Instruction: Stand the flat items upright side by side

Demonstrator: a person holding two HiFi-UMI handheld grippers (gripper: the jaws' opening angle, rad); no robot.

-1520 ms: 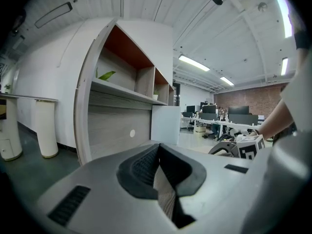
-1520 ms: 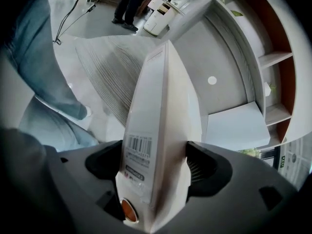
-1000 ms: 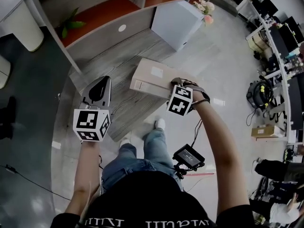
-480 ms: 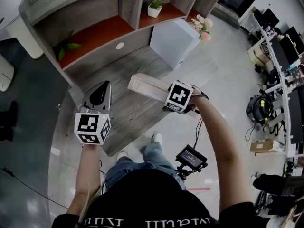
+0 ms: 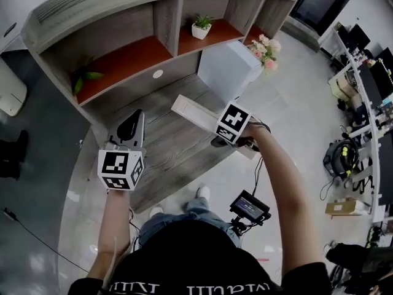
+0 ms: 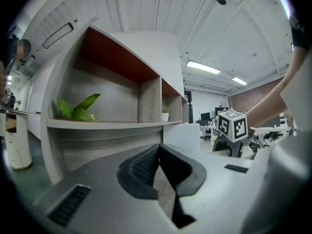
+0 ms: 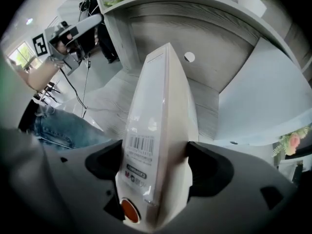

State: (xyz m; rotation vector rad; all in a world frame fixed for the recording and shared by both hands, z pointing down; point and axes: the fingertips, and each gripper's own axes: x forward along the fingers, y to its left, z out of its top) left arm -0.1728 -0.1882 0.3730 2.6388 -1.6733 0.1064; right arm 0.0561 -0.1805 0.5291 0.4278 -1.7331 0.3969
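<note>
A flat beige box (image 5: 191, 111) hangs over the grey wood desk (image 5: 166, 149), turned onto its long edge, with my right gripper (image 5: 222, 128) shut on its near end. In the right gripper view the box (image 7: 157, 101) fills the space between the two pads, its barcode label facing left. A bigger white box (image 5: 228, 68) stands upright at the back right of the desk, just beyond the held one. My left gripper (image 5: 131, 123) hovers over the desk's left side, shut and holding nothing; its pads (image 6: 146, 165) meet at the tips.
A wooden shelf unit (image 5: 153, 23) rises behind the desk, with a green plant (image 5: 85, 77) in its left bay and a small potted plant (image 5: 201, 26) further right. Pink flowers (image 5: 265, 47) stand by the white box. A round cable hole (image 5: 158, 74) sits at the desk's back.
The right gripper has rolled, turning the beige box from lying flat to standing on its edge, and moved it slightly toward the white box. The left gripper has stayed put.
</note>
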